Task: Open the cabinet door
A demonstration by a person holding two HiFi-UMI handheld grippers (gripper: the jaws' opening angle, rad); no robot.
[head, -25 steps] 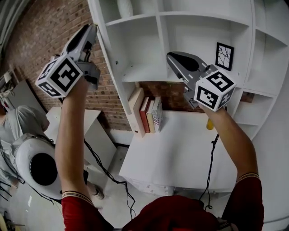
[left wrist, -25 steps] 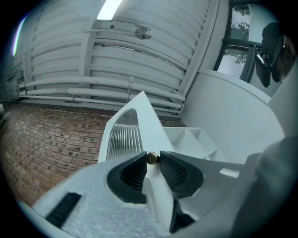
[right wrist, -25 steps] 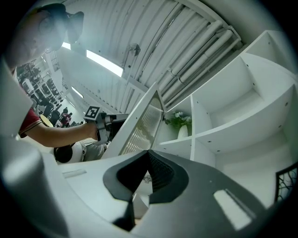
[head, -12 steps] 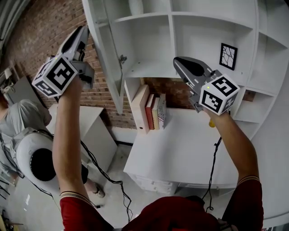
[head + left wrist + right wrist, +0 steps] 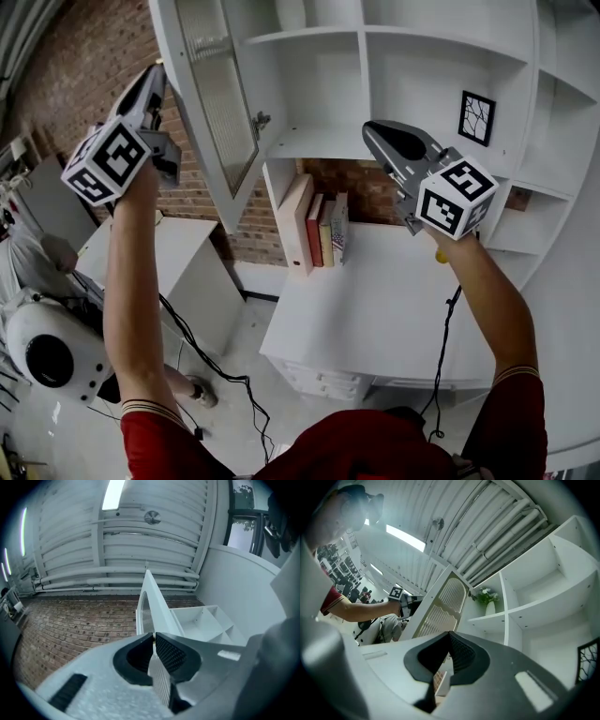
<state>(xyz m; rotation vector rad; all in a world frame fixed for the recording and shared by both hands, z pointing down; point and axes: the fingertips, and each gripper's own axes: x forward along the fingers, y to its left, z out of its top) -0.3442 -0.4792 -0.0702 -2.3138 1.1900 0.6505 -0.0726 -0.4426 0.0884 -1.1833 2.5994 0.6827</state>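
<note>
Your tall white shelving cabinet (image 5: 422, 84) had its white-framed ribbed-glass door (image 5: 217, 103) standing well out to your left, clear of the upper compartment, so the opening looked all but done. A row of upright books (image 5: 317, 230) stood beneath the shelves, a black-framed picture (image 5: 466, 117) sat in a right-hand compartment, and a white vase of flowers (image 5: 486, 599) sat on an upper shelf. Your left gripper (image 5: 153, 637) had just been closing, its jaws almost together with the door's edge just beyond them, unclamped. Your right gripper (image 5: 450, 634) was closed, holding nothing.

Cabinet door (image 5: 220, 94) of ribbed glass, matt white; rough brick wall (image 5: 84, 56).
</note>
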